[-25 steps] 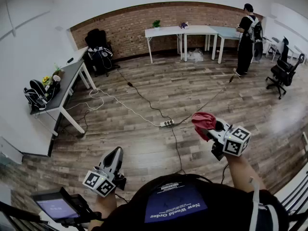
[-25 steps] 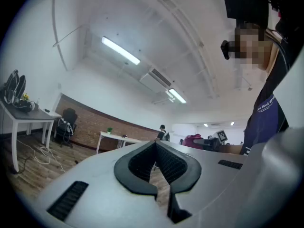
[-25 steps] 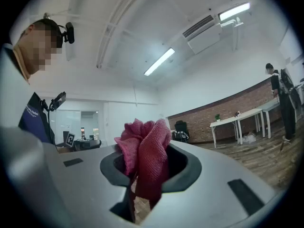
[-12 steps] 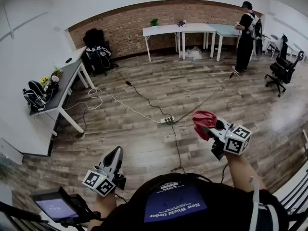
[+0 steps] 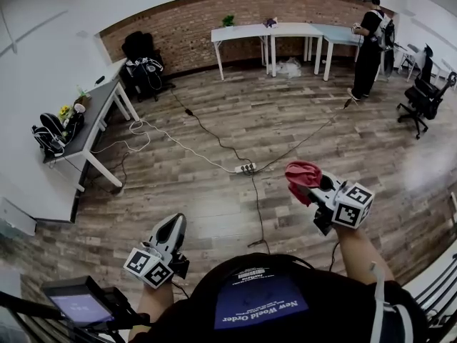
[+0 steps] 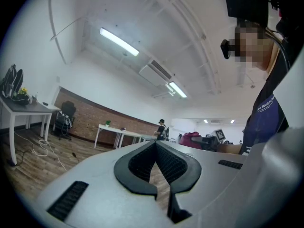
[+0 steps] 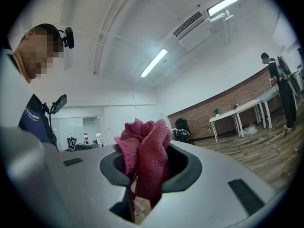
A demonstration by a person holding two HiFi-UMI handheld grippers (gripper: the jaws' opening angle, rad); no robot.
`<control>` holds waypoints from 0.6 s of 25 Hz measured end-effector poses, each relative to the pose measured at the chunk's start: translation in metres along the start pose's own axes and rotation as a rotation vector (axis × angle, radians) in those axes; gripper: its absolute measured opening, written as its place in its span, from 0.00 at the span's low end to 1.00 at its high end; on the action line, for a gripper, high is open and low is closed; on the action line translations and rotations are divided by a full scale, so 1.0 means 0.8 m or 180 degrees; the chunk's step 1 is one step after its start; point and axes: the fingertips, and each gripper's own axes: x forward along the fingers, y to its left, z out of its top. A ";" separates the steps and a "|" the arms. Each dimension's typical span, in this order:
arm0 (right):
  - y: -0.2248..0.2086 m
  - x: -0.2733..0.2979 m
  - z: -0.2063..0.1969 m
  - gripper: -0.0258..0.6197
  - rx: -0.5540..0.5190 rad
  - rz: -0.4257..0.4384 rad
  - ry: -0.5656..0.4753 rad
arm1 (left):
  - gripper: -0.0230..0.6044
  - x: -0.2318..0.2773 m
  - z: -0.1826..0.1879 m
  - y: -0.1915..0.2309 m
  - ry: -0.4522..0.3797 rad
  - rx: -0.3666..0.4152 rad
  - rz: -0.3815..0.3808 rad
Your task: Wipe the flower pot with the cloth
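Wiping hasn't begun: the right tongs are clamped on the cloth, the left tongs are closed on nothing, and a pot stands on a desk far ahead of both.

Navy printed shirt; grey left gripper, right gripper, black-lined jaws.

Wood-plank floor, brick back wall, white side wall. White tables along the brick, grey table left, black office chair right. Power strip on floor. Ceiling tube light lit.
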 end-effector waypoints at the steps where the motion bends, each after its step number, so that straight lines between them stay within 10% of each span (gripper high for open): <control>1: -0.009 -0.004 -0.002 0.20 0.0020 0.0022 0.0002 | 0.04 0.008 -0.005 -0.007 0.0019 -0.0005 0.0006; 15: -0.029 0.132 -0.020 0.20 0.0030 0.0121 0.0126 | 0.04 0.025 -0.011 0.115 0.0072 -0.0189 0.0050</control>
